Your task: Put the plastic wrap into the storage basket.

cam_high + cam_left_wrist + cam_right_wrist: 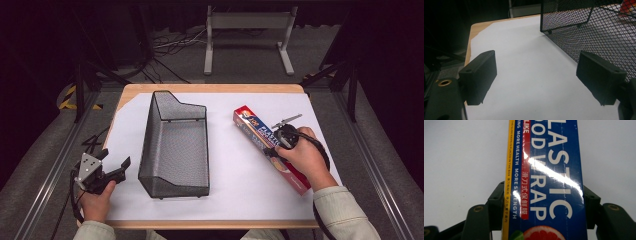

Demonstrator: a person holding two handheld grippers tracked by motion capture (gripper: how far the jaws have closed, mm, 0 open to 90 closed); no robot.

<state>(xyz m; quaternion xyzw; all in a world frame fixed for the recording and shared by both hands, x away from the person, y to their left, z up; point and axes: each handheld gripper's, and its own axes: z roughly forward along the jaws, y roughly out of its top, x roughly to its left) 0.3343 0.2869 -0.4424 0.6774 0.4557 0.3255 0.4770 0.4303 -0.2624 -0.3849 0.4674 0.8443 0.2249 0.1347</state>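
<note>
So the right gripper [278, 142] has its jaws pinched on the long sides of the plastic wrap box [546, 180], one jaw against the yellow edge and the other against the blue edge, with the box running straight out ahead between them. My read is that the step in hand is getting a solid hold before lifting, probably toward the mesh basket [175, 145] off to the left jaw's side. To do it well I'd keep the squeeze even, since it's thin cardboard and could buckle. The grip also looks closer to the near end than the middle, so the far end may droop or swing on the way up; lift slow and level, and keep the wrist from twisting. The box itself lies flat on the white sheet covering the table [210, 89], long and narrow, glossy blue top with big white "PLASTIC WRAP" lettering, a red strip with Chinese characters, a yellow side band and a grapefruit slice picture right by the jaws. The left gripper [536, 75] sits idle, jaws spread wide over bare sheet, with the basket wall just beyond its right jaw.
</note>
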